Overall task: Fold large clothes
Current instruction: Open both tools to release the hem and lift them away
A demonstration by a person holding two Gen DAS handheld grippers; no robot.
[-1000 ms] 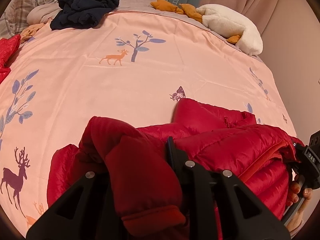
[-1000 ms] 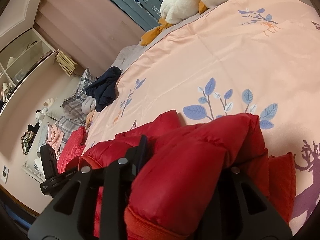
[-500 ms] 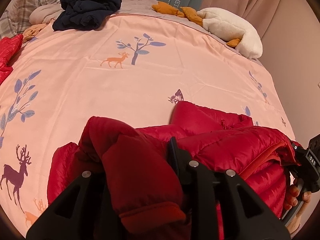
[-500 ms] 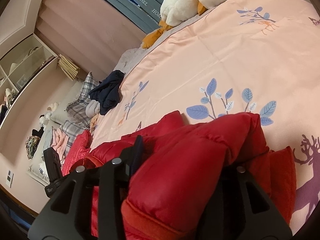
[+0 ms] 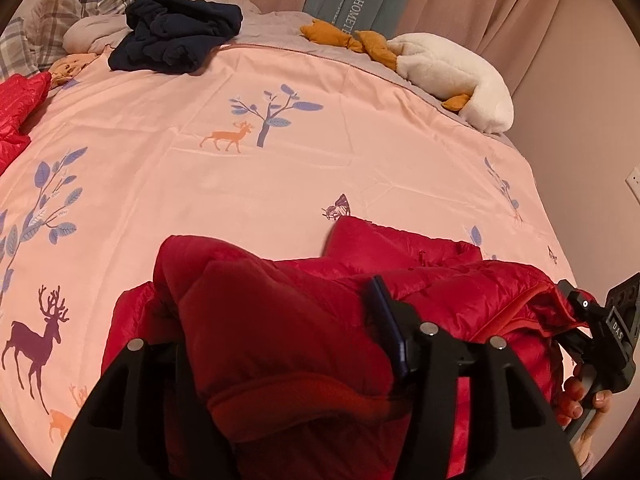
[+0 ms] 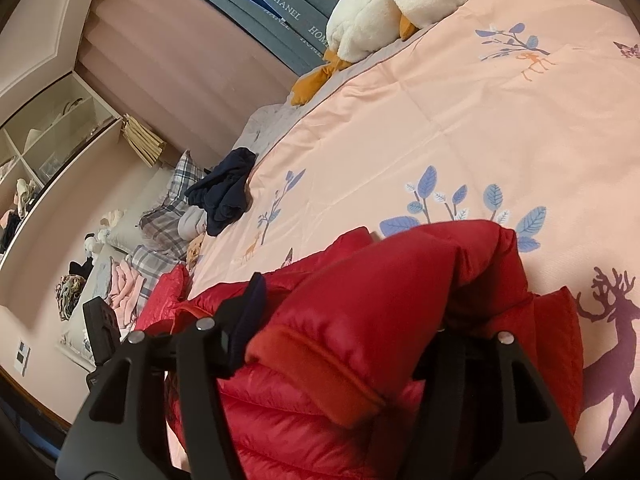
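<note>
Pink duvet [image 5: 320, 152]: navy garment [image 5: 176, 40], plush goose [image 5: 448, 76] far off.

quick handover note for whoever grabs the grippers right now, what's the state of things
Left gripper: jaws have just been opening, a sleeve of the red jacket still lies between them, grip looks released.
Right gripper: the same, jaws just opening around the other sleeve.
The jacket lies bunched on the near edge of the pink duvet, both sleeves brought in over the body.
A navy garment lies at the far end, unfolded; another red garment is at the left edge.
Left to do: probably pull both grippers clear, then fold the body and flatten it.
</note>
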